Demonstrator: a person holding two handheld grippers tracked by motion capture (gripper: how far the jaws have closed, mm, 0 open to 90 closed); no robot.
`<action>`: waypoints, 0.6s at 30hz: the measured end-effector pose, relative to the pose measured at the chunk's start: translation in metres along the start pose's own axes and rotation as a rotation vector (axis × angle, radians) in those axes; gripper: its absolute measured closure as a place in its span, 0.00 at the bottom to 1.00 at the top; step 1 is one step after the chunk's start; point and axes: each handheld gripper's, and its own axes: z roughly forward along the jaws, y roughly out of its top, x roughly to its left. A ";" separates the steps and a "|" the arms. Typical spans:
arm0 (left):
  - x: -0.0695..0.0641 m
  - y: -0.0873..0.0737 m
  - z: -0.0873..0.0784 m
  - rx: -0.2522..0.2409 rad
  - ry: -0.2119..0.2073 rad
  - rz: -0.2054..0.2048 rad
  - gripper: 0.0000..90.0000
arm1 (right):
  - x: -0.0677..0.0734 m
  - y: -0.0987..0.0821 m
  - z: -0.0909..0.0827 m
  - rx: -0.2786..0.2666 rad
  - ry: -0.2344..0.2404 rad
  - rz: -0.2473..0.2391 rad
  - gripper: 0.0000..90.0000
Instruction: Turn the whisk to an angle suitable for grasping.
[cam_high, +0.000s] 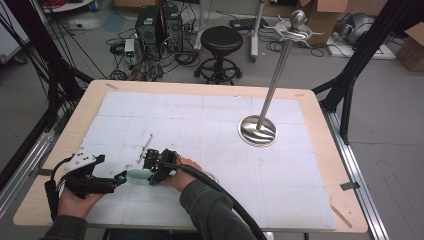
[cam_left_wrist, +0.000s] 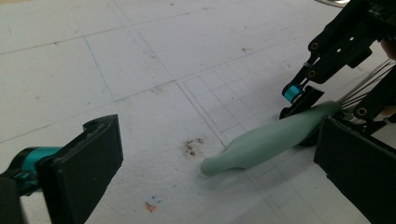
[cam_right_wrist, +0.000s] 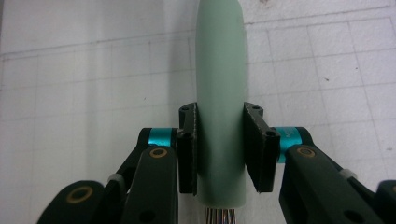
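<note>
Right hand-held gripper (cam_right_wrist: 219, 154) clamps the green handle (cam_right_wrist: 220, 93) (left hand-held gripper (cam_left_wrist: 210, 163) wide open).

The left gripper (cam_high: 117, 179) is held low at the near left part of the table by the left hand (cam_high: 75, 200), and it is pointed toward the right. Its jaws are spread wide, with nothing between them, as is seen in the left gripper view. The right gripper (cam_high: 152, 172) is held by the right hand (cam_high: 182, 175), and the forearm in a dark sleeve (cam_high: 212, 210) is brought in from the bottom edge. It is turned toward the left, so the two grippers are faced to each other, tips near but apart. The jaws of the right gripper are closed on a pale green handle (cam_right_wrist: 220, 107), which is pressed from both sides by the pads (cam_right_wrist: 187, 149).
</note>
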 end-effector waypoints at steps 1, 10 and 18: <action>0.000 0.000 0.000 0.000 -0.001 0.000 0.02 | -0.001 -0.001 -0.002 0.005 0.000 0.004 0.77; 0.000 0.000 0.000 -0.006 -0.001 0.002 0.02 | -0.008 -0.008 -0.023 -0.026 0.001 0.033 0.77; 0.000 0.000 0.000 -0.007 -0.001 0.001 0.02 | -0.016 -0.019 -0.052 -0.104 -0.009 0.068 0.77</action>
